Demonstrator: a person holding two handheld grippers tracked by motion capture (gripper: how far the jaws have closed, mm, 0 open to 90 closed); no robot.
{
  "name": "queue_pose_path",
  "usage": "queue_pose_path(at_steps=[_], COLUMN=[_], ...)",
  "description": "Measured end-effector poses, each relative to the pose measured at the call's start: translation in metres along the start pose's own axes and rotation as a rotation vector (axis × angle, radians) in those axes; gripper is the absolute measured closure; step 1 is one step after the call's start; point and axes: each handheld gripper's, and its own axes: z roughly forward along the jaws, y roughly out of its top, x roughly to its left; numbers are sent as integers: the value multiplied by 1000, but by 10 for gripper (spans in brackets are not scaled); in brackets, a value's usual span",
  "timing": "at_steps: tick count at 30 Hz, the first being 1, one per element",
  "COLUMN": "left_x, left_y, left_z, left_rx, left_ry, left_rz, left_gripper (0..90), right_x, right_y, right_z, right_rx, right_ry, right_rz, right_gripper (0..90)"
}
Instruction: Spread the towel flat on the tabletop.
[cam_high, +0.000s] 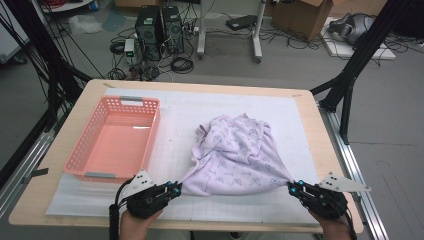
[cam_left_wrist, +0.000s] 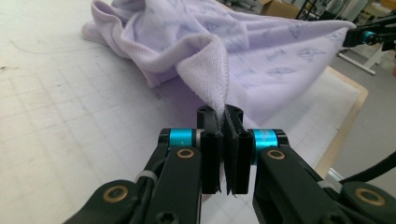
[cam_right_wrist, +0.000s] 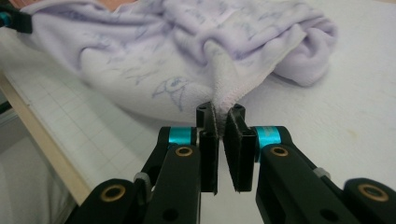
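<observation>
The lavender printed towel (cam_high: 237, 152) lies bunched on the white gridded mat in the middle of the table (cam_high: 310, 125), just right of the empty pink basket (cam_high: 117, 137). The left gripper (cam_high: 175, 189) is clamped on its near left corner and the right gripper (cam_high: 294, 188) pinches the near right corner, the front edge stretched between them. This looks like the spreading step before a fold; next, both corners likely need lifting together, evenly, to shake the far bunched part flat

Lilac printed towel (cam_high: 237, 155), pink basket (cam_high: 116, 140), white gridded mat (cam_high: 300, 130).
</observation>
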Motion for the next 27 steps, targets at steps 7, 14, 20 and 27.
queue_pose_path(at_steps=[7,14,20,27], left_x=[6,13,21,23], left_y=[-1,1,5,8], left_z=[6,30,60,89], left_rx=[35,92,169,255], left_ry=[41,42,45,80], left_rz=[-17,-4,-21,-19], left_gripper=[533,414,404,432], right_x=[-9,-14,-12,-8], right_y=[-5,4,1,6], right_z=[5,15,50,103], right_rx=[8,-23,112,270], right_ry=[-41,-74,-35,-28], right_rz=[81,65,-20,-133], right_gripper=[679,570,540,550])
